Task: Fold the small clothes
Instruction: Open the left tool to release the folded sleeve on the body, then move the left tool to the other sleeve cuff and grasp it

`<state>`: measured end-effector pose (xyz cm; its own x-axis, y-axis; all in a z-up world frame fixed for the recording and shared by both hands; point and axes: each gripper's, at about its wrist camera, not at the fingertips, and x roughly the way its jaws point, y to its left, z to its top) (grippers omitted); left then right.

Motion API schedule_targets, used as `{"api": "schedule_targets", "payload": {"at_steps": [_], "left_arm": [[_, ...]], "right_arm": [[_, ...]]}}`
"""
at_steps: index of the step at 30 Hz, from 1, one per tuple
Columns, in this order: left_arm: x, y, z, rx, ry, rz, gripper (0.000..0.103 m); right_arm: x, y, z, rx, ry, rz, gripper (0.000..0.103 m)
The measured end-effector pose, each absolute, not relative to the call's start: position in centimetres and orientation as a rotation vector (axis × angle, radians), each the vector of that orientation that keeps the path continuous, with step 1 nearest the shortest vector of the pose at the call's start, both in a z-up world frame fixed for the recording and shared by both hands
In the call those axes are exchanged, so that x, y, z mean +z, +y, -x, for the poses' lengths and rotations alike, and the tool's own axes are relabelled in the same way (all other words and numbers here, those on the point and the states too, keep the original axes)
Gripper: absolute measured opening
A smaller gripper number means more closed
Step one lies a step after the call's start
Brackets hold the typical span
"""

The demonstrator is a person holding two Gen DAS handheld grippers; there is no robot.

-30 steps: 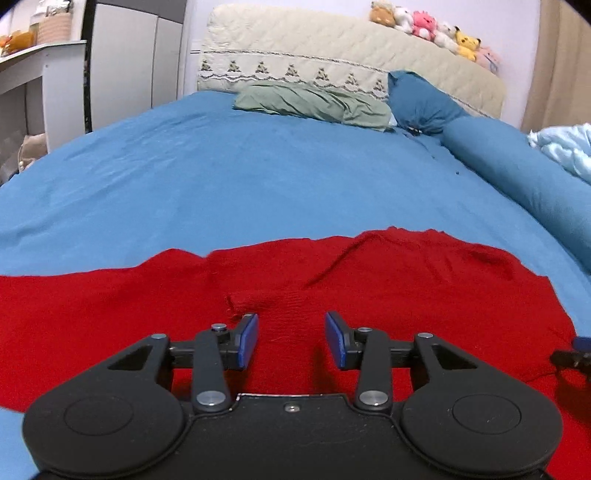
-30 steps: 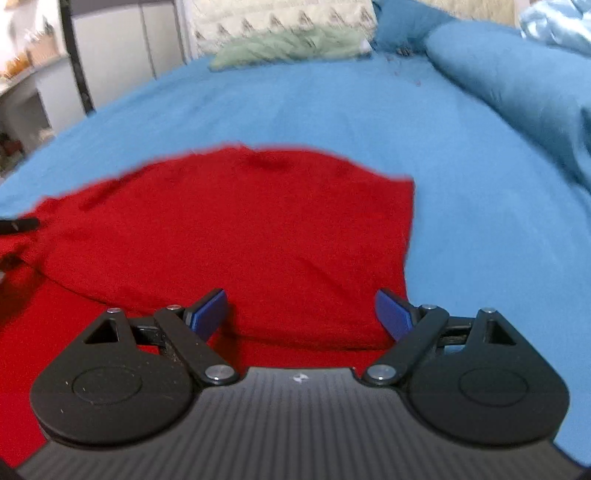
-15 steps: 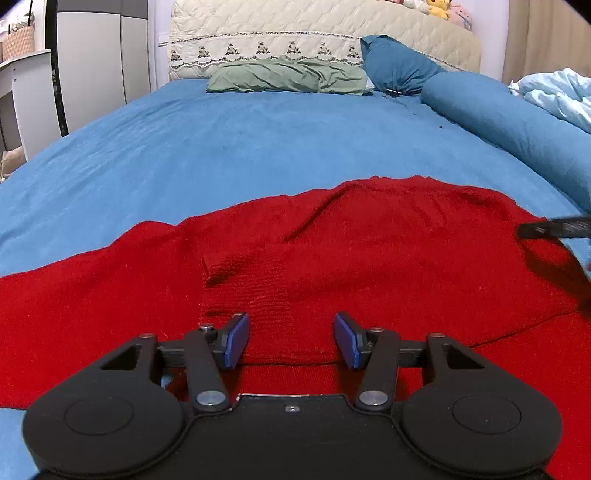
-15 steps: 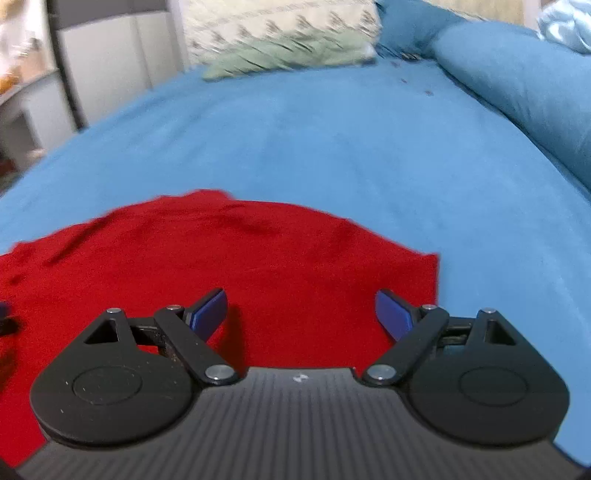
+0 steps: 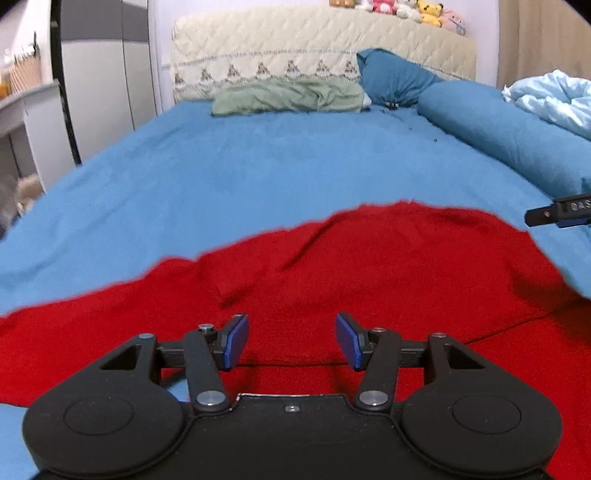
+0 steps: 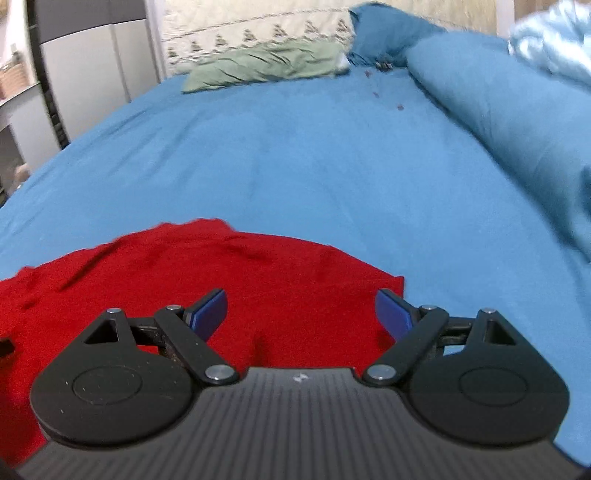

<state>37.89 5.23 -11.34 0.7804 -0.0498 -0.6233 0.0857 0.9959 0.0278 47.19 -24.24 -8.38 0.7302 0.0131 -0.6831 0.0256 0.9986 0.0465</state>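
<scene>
Left wrist view: the left hand-held gripper (image 5: 291, 341) hangs over a red sweater (image 5: 369, 280) that lies spread on the bed (image 5: 258, 177). Its jaws have just been opening and now stand apart, the blue pads (image 5: 236, 341) clear of the knit, with nothing pinched between them. A folded edge of the sweater runs across just under the pads, so the near part lies in two layers. The sweater fills the near half of the view, reaching the left and right borders; its far edge is wavy against the blue sheet. At the far right a dark fingertip of the right hand-held gripper (image 5: 557, 214) pokes in above the sweater's far right corner. Far off, a green pillow (image 5: 288, 96) lies against the quilted headboard (image 5: 317, 55), with a dark blue pillow (image 5: 395, 83) to its right and a long blue bolster (image 5: 509, 129) running along the right side. A pale blue duvet (image 5: 554, 99) is bunched beyond the bolster. Plush toys (image 5: 406, 9) sit along the headboard's top. A wardrobe (image 5: 107, 85) stands at the far left.

Right wrist view: the right hand-held gripper (image 6: 301, 314) has its jaws wide apart and empty, its pads (image 6: 208, 314) above the sweater (image 6: 221, 273) without touching it. The sweater lies near and left, its right corner just beside the right pad; blue sheet covers everything beyond and to the right. The picture is somewhat blurred. The green pillow (image 6: 258, 64) and bolster (image 6: 498, 110) show far off.
</scene>
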Motion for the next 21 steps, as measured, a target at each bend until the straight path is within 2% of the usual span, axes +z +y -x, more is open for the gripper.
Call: {"api": "schedule_targets", "payload": {"at_steps": [1,2,3,4,5,6,13,21], "left_arm": [[-10.1,5.3,-37.1,-0.061,0.659,-0.054,0.060],[-8.7,5.5,-36.3,-0.053,0.644,-0.044,0.066],[-7.5,5.8,-35.5,-0.046,0.632,-0.033,0.076],[-6.2,6.2,-34.7,-0.034,0.618,-0.022,0.081],[-4.8,6.8,-33.8,-0.021,0.598,-0.008,0.092],[-3.7,7.4,-33.1,-0.013,0.581,0.002,0.100],[1.7,13.9,-28.9,0.089,0.506,0.083,0.102],[1.8,24.2,-25.9,0.265,0.498,0.174,0.102]], "right_arm": [[-6.9,-23.4,-45.9,0.002,0.736,-0.033,0.103],[-5.4,-22.5,-44.6,0.010,0.721,-0.011,0.103],[-4.1,-21.6,-43.4,0.017,0.705,0.004,0.103],[-2.9,-20.6,-42.3,0.034,0.696,0.018,0.103],[-1.9,-19.5,-41.3,0.054,0.691,0.031,0.103],[-1.0,-18.5,-40.6,0.071,0.687,0.040,0.103],[2.0,-9.9,-36.8,0.188,0.673,0.070,0.103],[1.0,1.3,-36.4,0.321,0.694,0.089,0.103]]}}
